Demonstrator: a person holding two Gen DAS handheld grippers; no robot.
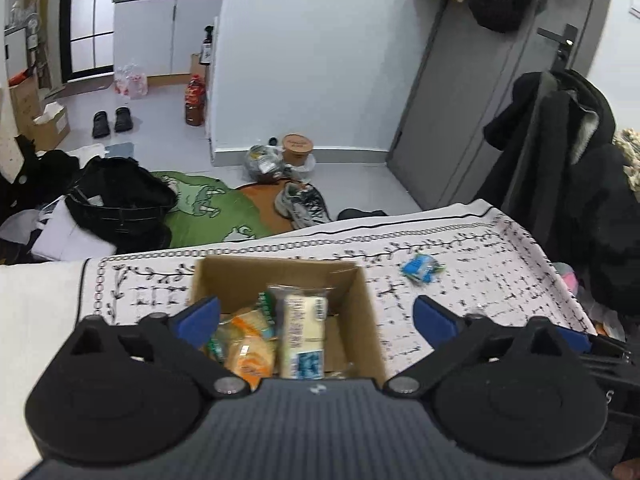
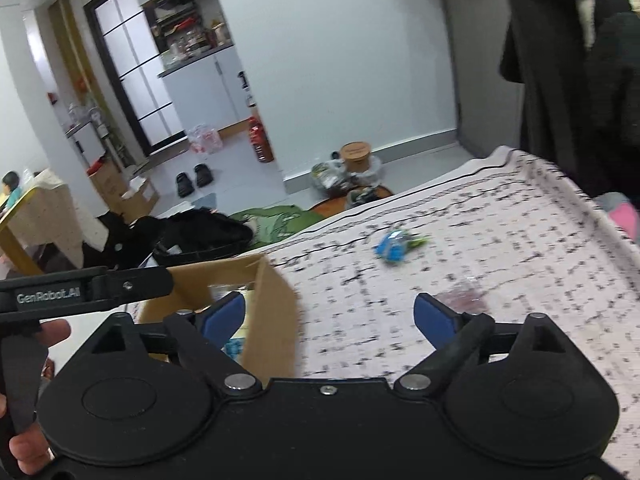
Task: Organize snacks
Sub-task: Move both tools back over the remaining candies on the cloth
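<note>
An open cardboard box (image 1: 360, 300) sits on a patterned white cloth (image 1: 500, 280). It holds several snack packets, among them a pale yellow one (image 1: 302, 332) and an orange one (image 1: 248, 348). My left gripper (image 1: 316, 316) is open and empty, held just above the box. A small blue and green snack packet (image 1: 422, 267) lies on the cloth to the right of the box; it also shows in the right wrist view (image 2: 394, 245). My right gripper (image 2: 328, 316) is open and empty over the box's right wall (image 2: 276, 312). A small clear packet (image 2: 464, 300) lies by its right finger.
The cloth-covered surface ends at a far edge (image 1: 360, 228). Beyond it the floor holds a black bag (image 1: 120, 196), a green mat (image 1: 208, 204), shoes (image 1: 304, 200) and a brown tub (image 1: 297, 148). Dark coats (image 1: 568, 168) hang at the right.
</note>
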